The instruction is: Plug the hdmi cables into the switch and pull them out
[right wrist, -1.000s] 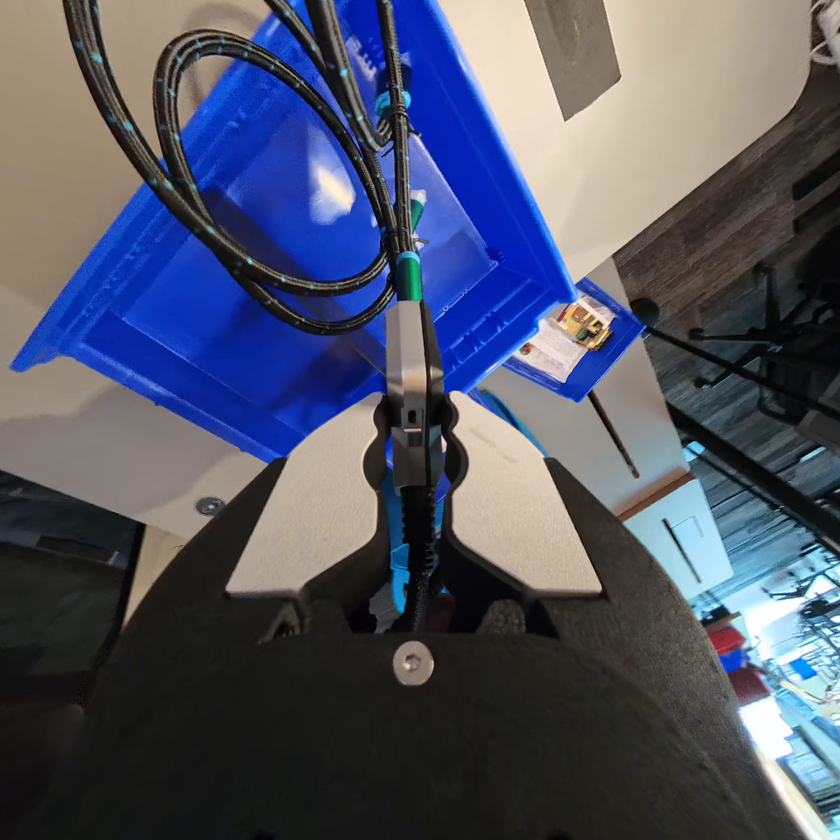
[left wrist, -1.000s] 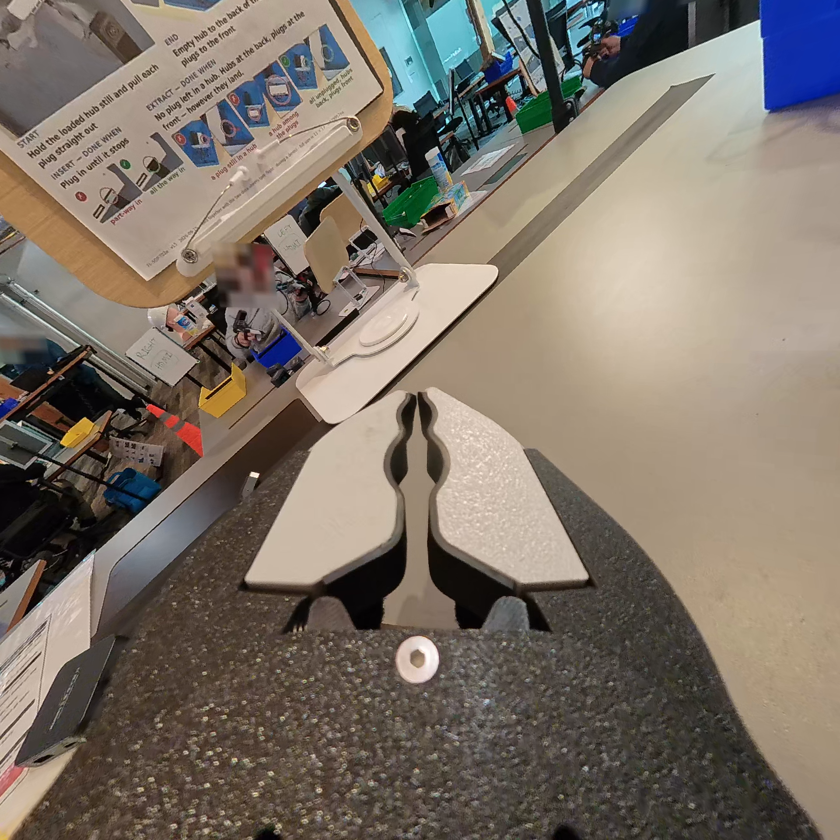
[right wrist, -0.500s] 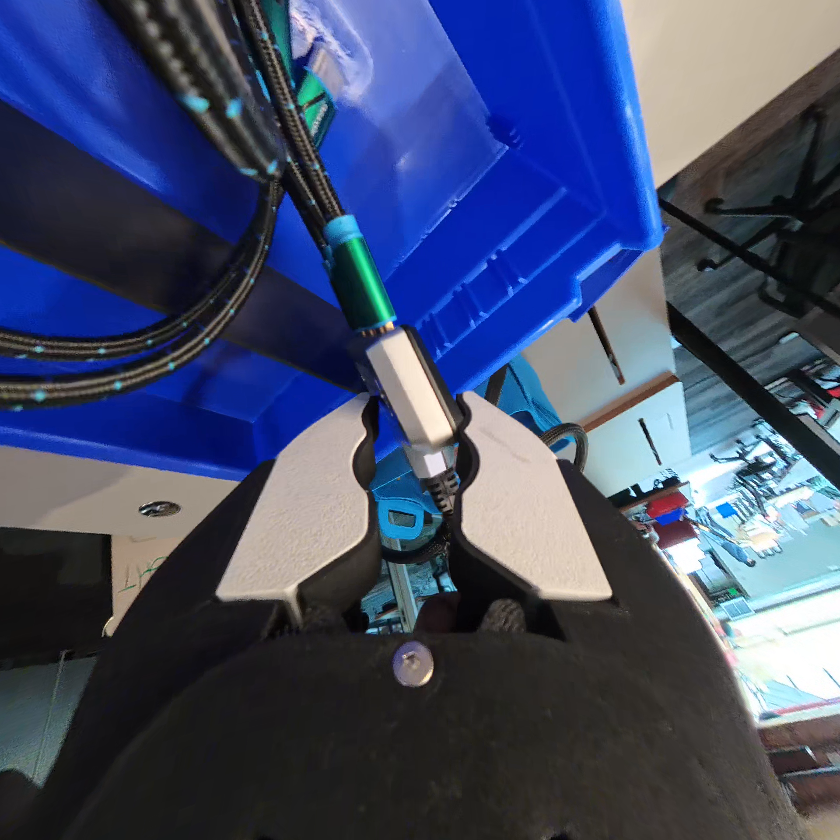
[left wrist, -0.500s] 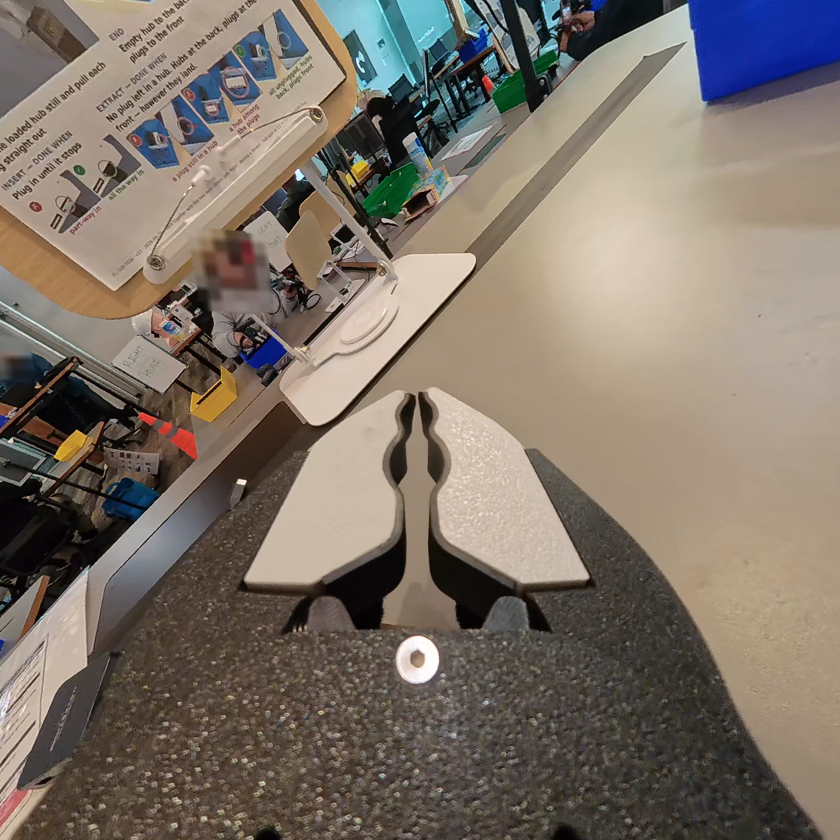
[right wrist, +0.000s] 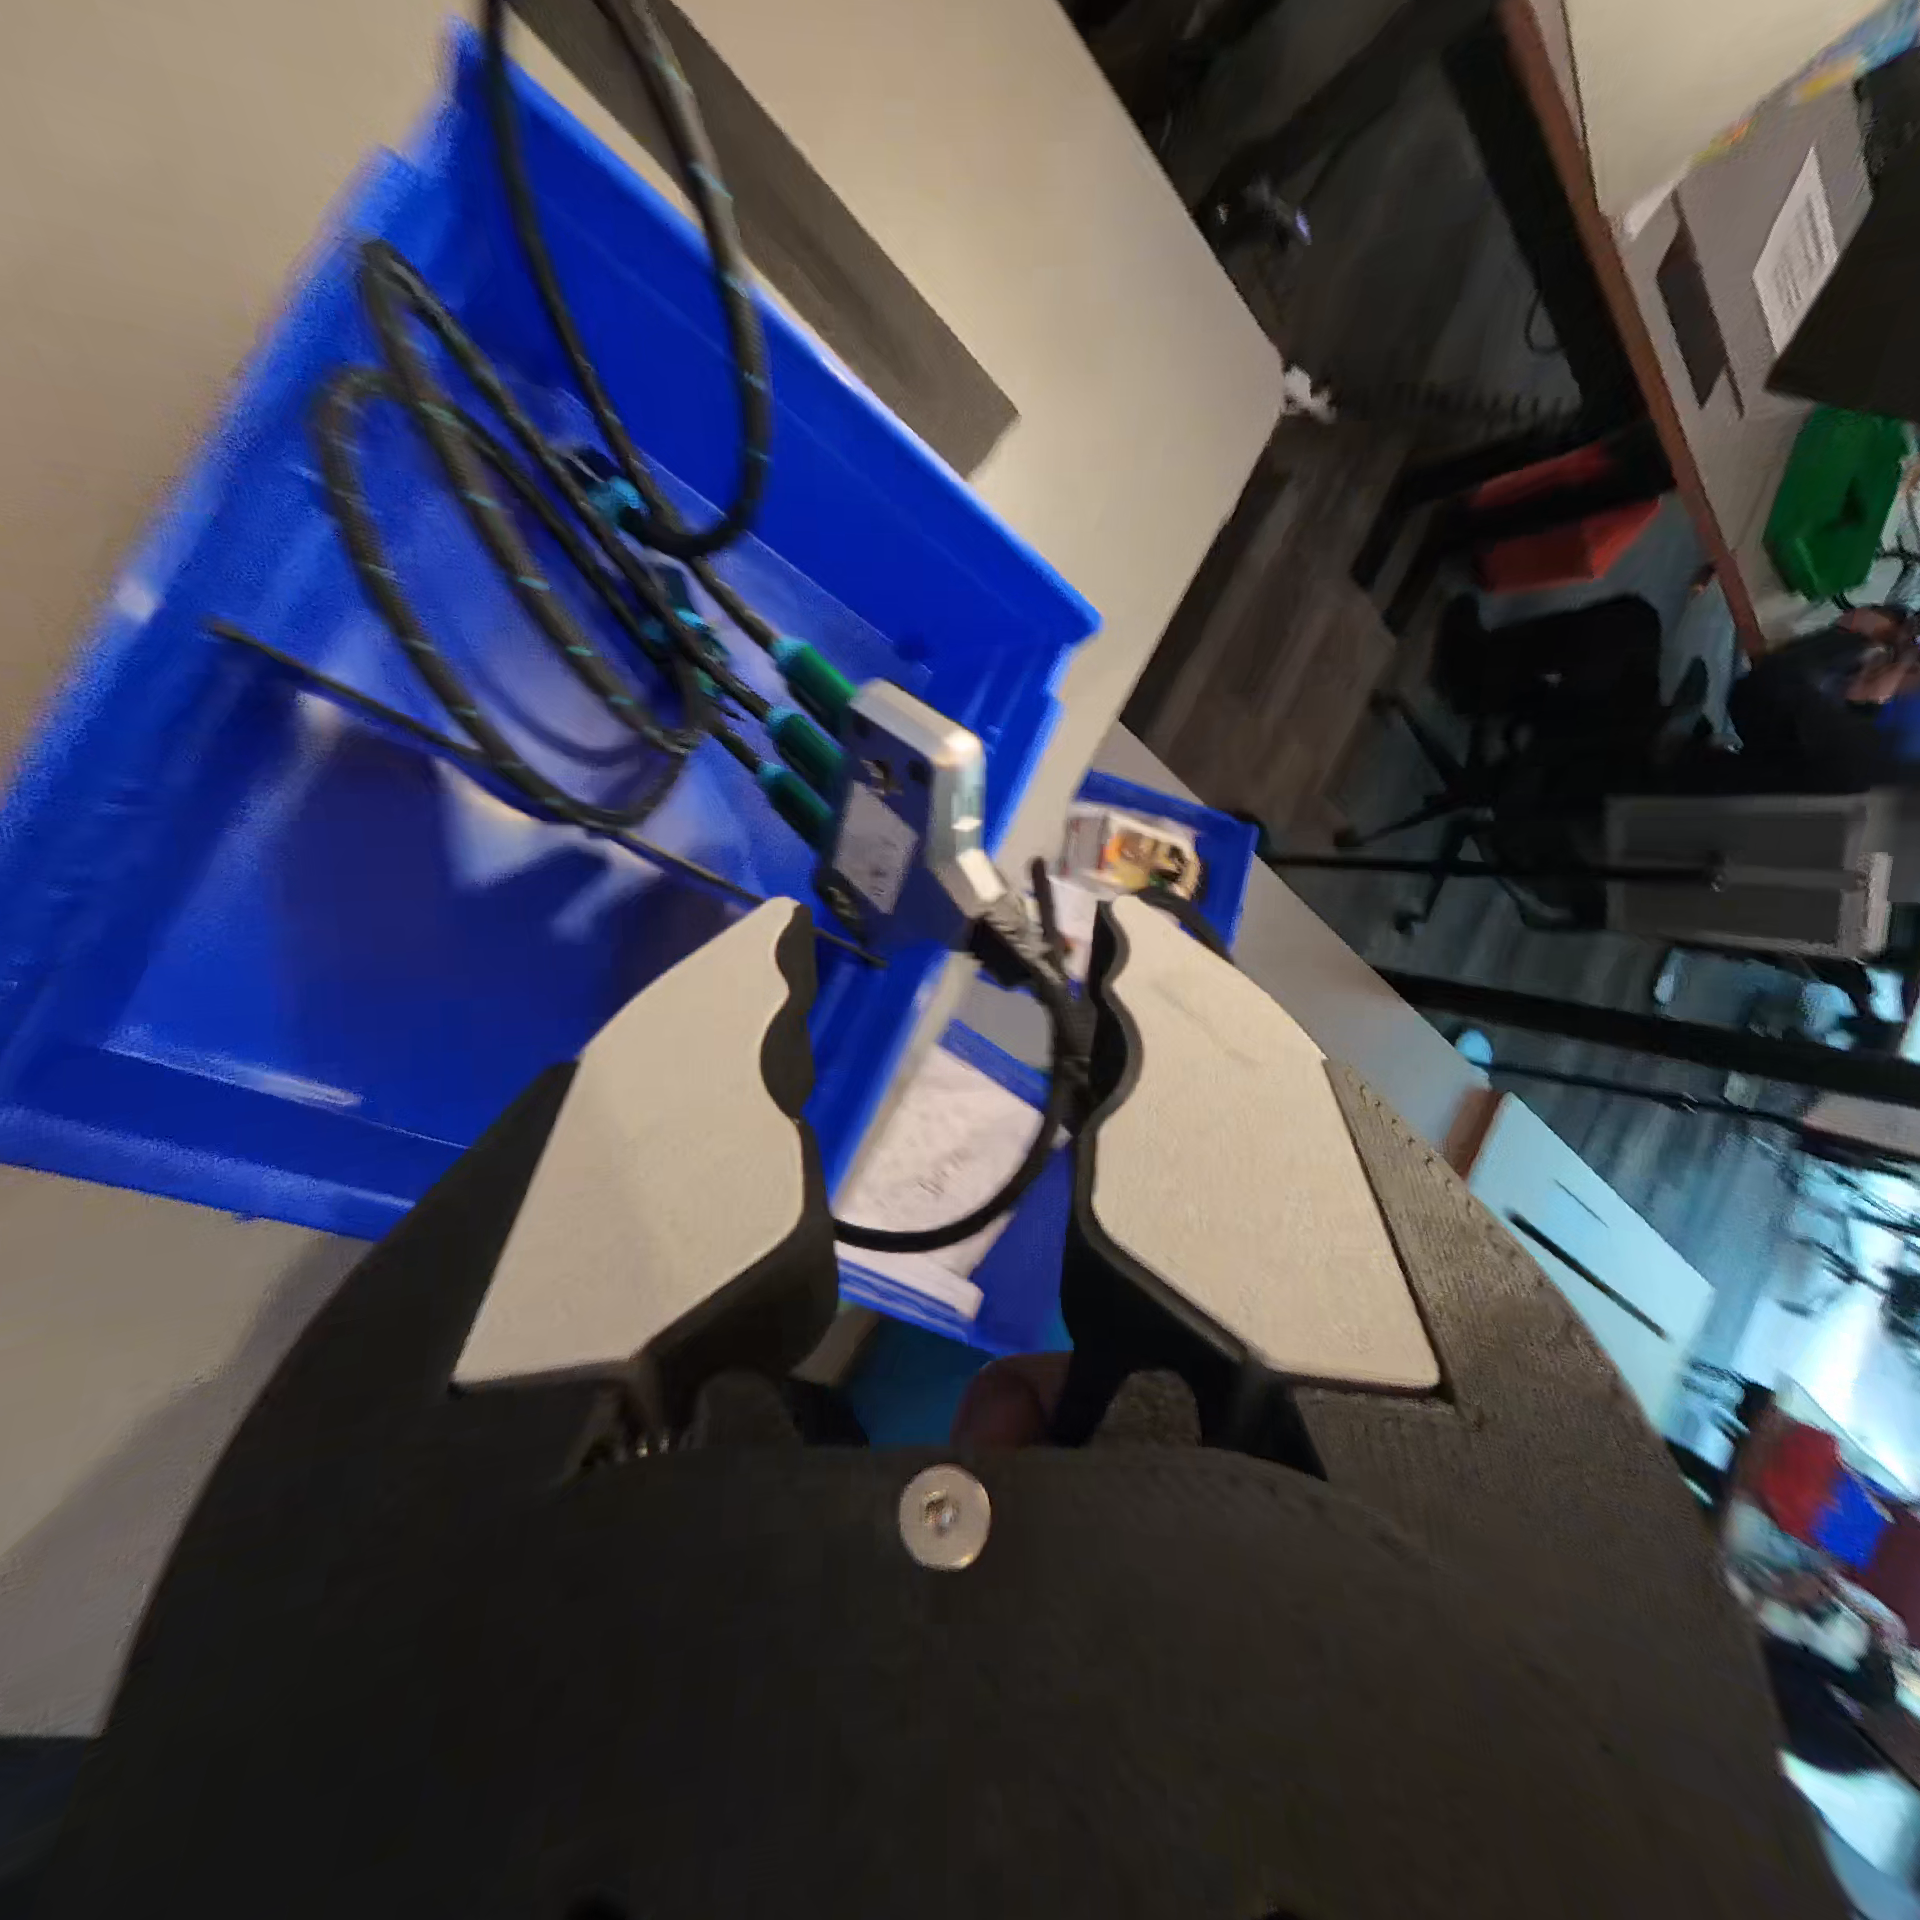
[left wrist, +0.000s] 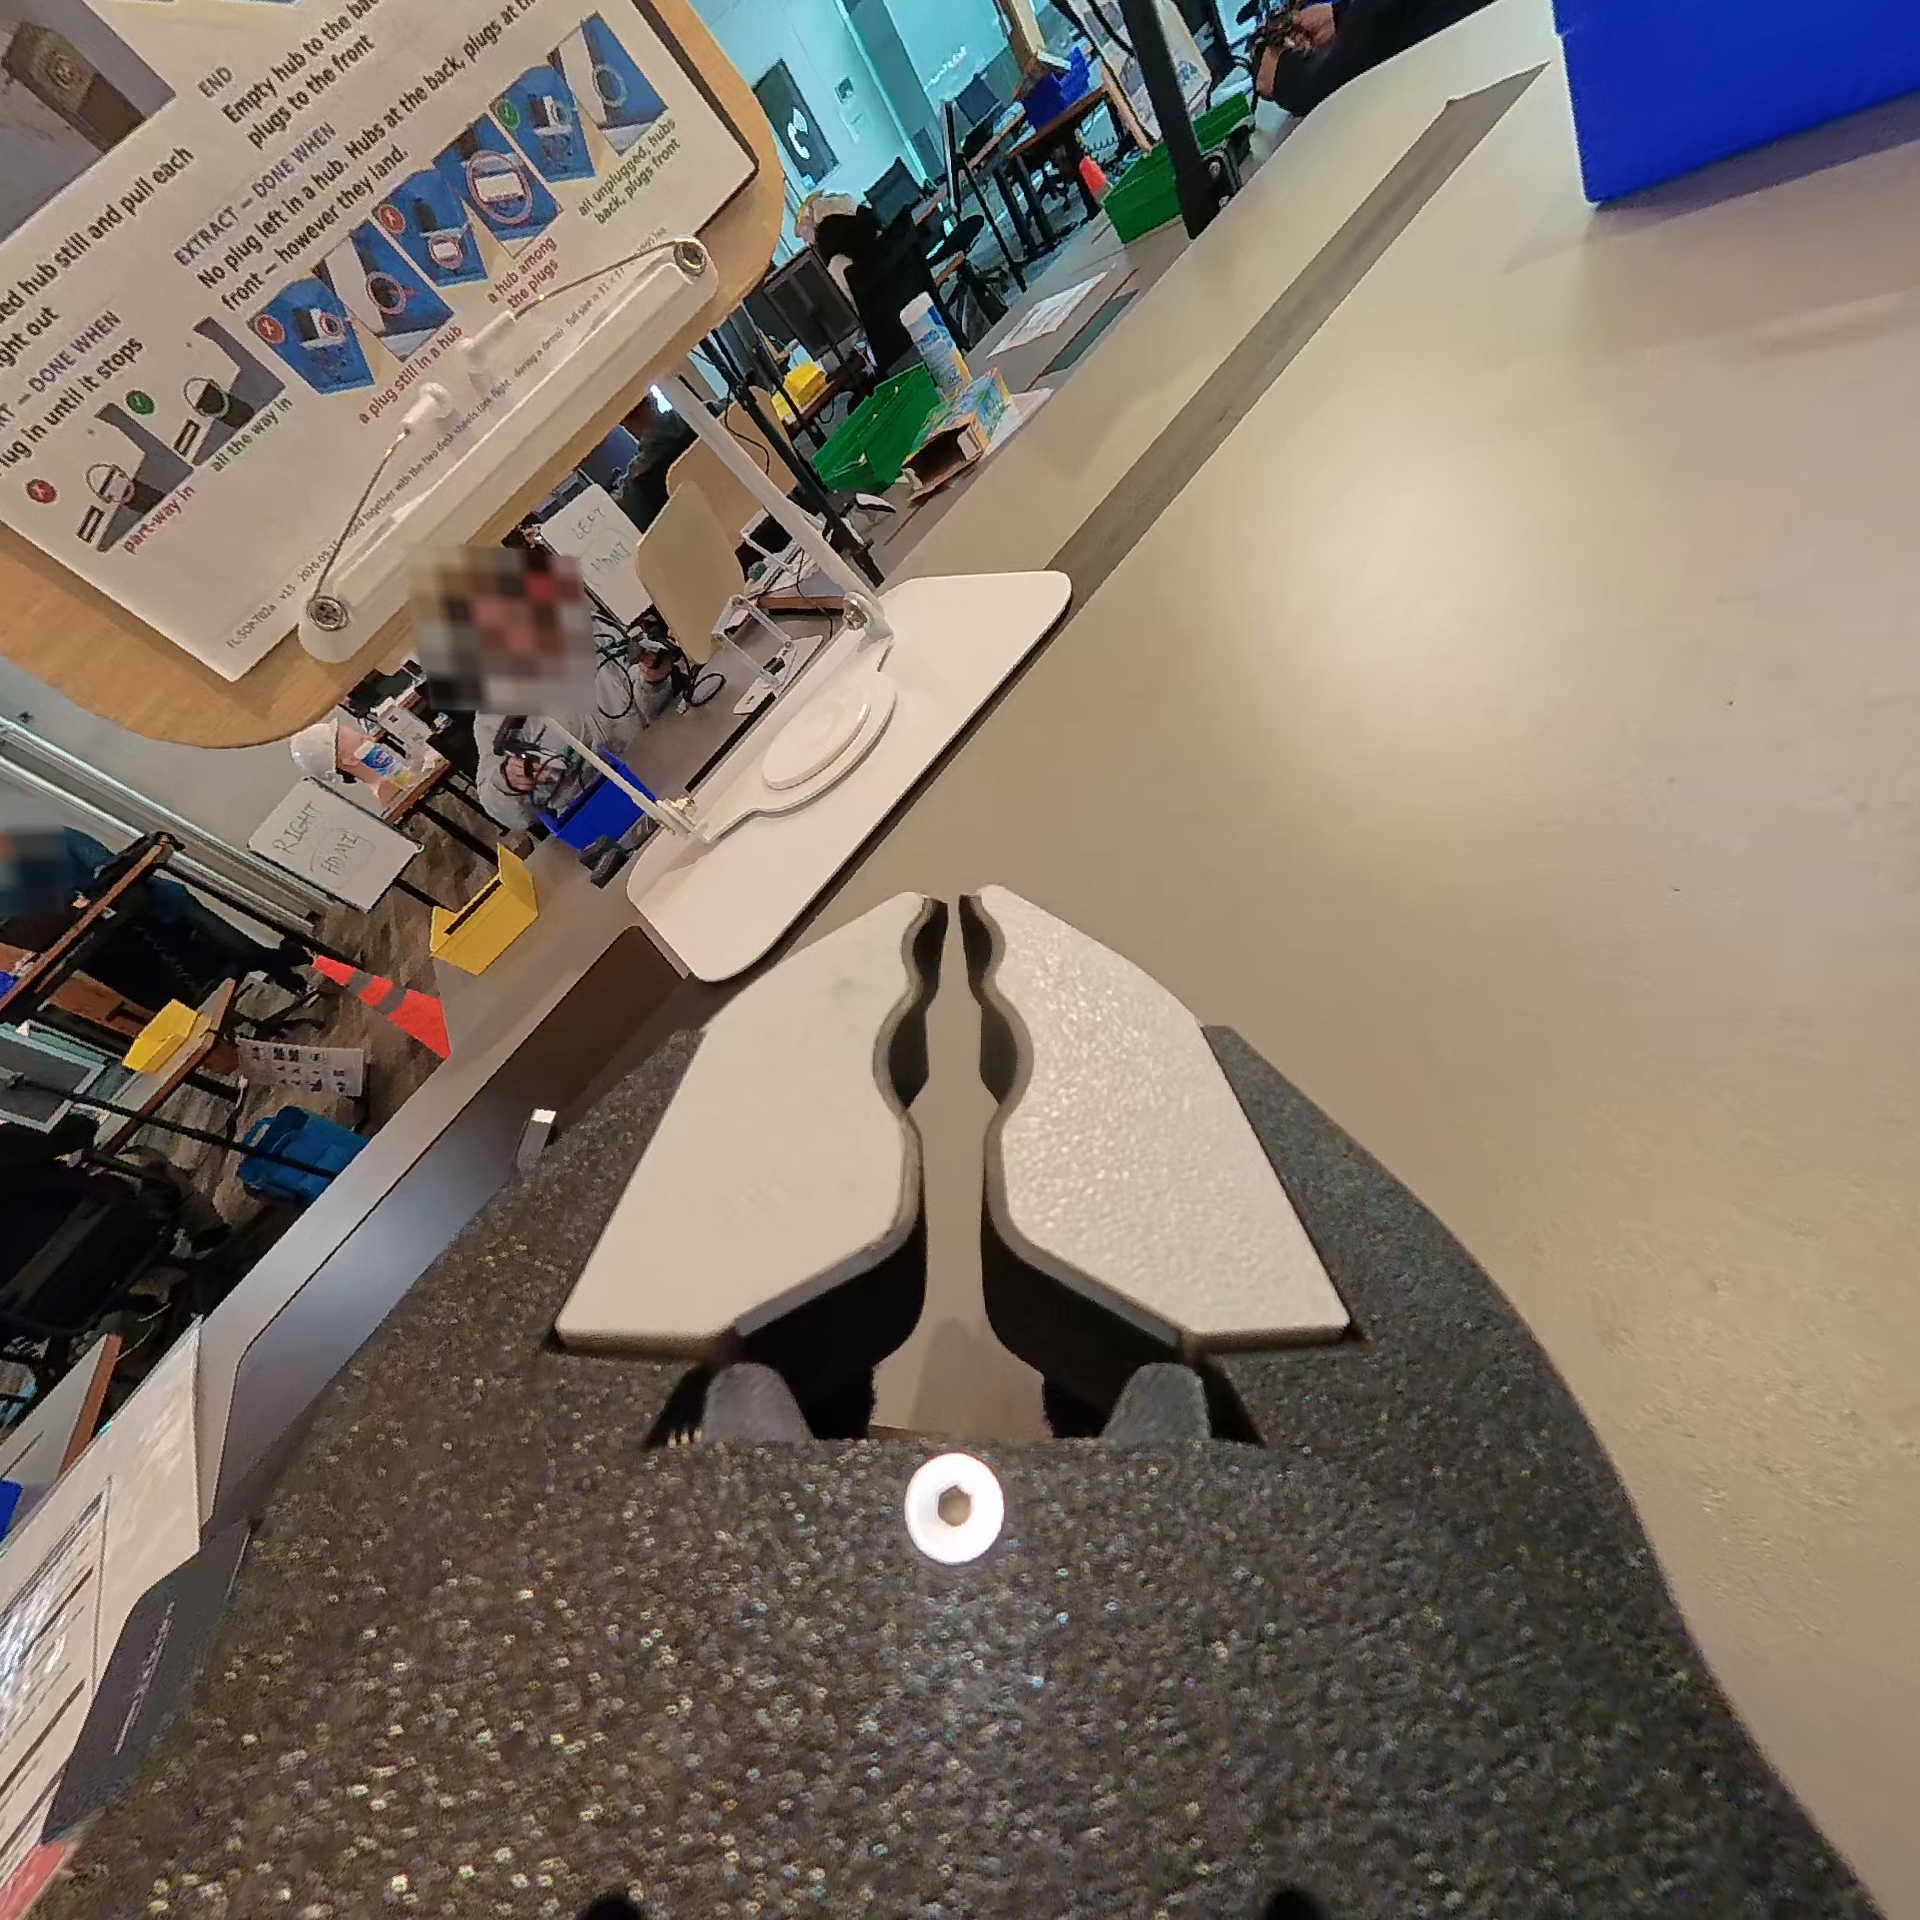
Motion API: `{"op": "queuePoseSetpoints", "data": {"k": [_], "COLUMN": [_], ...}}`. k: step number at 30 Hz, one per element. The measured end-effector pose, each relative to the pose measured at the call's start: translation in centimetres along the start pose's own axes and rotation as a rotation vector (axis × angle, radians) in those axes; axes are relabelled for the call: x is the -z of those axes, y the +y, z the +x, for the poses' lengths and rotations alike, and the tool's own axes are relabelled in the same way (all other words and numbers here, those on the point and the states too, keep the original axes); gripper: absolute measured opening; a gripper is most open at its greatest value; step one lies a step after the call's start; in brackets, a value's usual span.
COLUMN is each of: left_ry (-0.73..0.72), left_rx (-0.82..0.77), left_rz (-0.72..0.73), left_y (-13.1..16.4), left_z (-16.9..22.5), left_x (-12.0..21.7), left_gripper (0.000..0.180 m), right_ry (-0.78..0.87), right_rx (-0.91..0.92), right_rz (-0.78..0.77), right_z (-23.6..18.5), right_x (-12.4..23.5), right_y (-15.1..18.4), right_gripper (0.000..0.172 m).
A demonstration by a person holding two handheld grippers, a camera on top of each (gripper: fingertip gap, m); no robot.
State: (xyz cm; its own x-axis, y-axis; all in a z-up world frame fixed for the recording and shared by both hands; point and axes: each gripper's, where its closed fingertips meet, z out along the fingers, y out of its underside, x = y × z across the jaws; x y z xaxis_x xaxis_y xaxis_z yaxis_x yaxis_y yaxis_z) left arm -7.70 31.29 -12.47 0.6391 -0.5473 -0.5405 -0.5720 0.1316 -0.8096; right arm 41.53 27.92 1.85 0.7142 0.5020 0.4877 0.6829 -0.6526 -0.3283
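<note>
My right gripper has just let go: a second ago its fingers were pinched on the grey hub, now they stand wide apart and nothing is pressed between them. The hub sits just past the fingertips, over the blue bin, with three green plugs still stuck in its far side and their black braided cables looping into the bin. The hub's own short cable trails back between my fingers, close against the right-hand one (can't tell if it actually touches; the picture is smeared with motion). I also can't tell whether the hub has landed in the bin or is mid-drop. A second, smaller blue bin with papers in it sits beyond, near the bench's edge. My left gripper hasn't changed much: fingers all but closed, a thin slit between the tips, holding nothing, hovering over bare bench near the white stand that props up the instruction sheet. The big bin's corner shows at the far right of that view.
</note>
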Motion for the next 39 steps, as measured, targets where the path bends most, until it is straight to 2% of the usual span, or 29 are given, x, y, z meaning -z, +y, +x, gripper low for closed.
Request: {"op": "queuePoseSetpoints", "data": {"k": [5, 9, 13, 17, 19, 20, 21, 24, 26, 29, 31, 35, 37, 39], "left_ry": [0.005, -0.004, 0.005, -0.007, -0.099, -0.184, -0.272, -0.492, -0.601, -0.735, -0.737, -0.667, -0.655, -0.703], "left_rx": [0.023, 0.015, 0.072, 0.234, 0.31, 0.343, 0.366, 0.347, 0.345, 0.382, 0.377, 0.419, 0.467, 0.537], "left_rz": [0.024, 0.034, 0.032, 0.038, 0.051, 0.074, 0.105, 0.168, 0.12, 0.03, -0.064, -0.257, -0.331, -0.345], "left_y": [-0.3, -0.4, -0.8, -1.7, -2.1, -2.5, -2.9, -3.1, -1.9, 0.7, 2.5, 5.9, 7.1, 7.9], "left_z": [-0.3, -0.3, -0.2, -0.1, -0.6, -1.1, -1.4, -1.1, -1.2, -2.6, -3.4, -4.8, -5.5, -6.7], "left_x": [-0.2, -0.1, -0.1, 0.7, 2.5, 4.1, 6.2, 13.4, 17.3, 21.3, 21.6, 19.1, 17.7, 17.0], "left_gripper": [0.007, 0.013, 0.027, 0.043, 0.053, 0.062, 0.068, 0.068, 0.07, 0.07, 0.069, 0.07, 0.065, 0.062], "right_ry": [-0.124, -0.099, -0.033, 0.121, 0.141, 0.136, 0.153, 0.327, 0.442, 0.497, 0.528, 0.533, 0.53, 0.537], "right_rx": [-0.149, -0.275, -0.367, -0.366, -0.403, -0.415, -0.42, -0.302, -0.181, -0.062, -0.016, -0.016, -0.02, -0.017], "right_rz": [0.367, 0.478, 0.532, 0.438, 0.466, 0.497, 0.52, 0.595, 0.566, 0.499, 0.465, 0.461, 0.462, 0.459], "right_z": [-10.3, -18.4, -22.8, -22.7, -22.6, -22.8, -22.9, -22.4, -22.4, -22.9, -23.0, -22.9, -22.9, -22.9], "right_x": [4.3, 2.5, 0.8, -1.4, -2.2, -2.7, -3.1, -3.3, -3.5, -4.5, -4.9, -5.0, -5.0, -5.0], "right_y": [-2.0, 0.5, 2.1, 3.0, 3.1, 3.1, 3.3, 3.6, 3.5, 3.3, 3.3, 3.4, 3.4, 3.3], "right_gripper": [0.048, 0.054, 0.054, 0.047, 0.033, 0.022, 0.018, 0.019, 0.029, 0.031, 0.031, 0.031, 0.031, 0.031]}}
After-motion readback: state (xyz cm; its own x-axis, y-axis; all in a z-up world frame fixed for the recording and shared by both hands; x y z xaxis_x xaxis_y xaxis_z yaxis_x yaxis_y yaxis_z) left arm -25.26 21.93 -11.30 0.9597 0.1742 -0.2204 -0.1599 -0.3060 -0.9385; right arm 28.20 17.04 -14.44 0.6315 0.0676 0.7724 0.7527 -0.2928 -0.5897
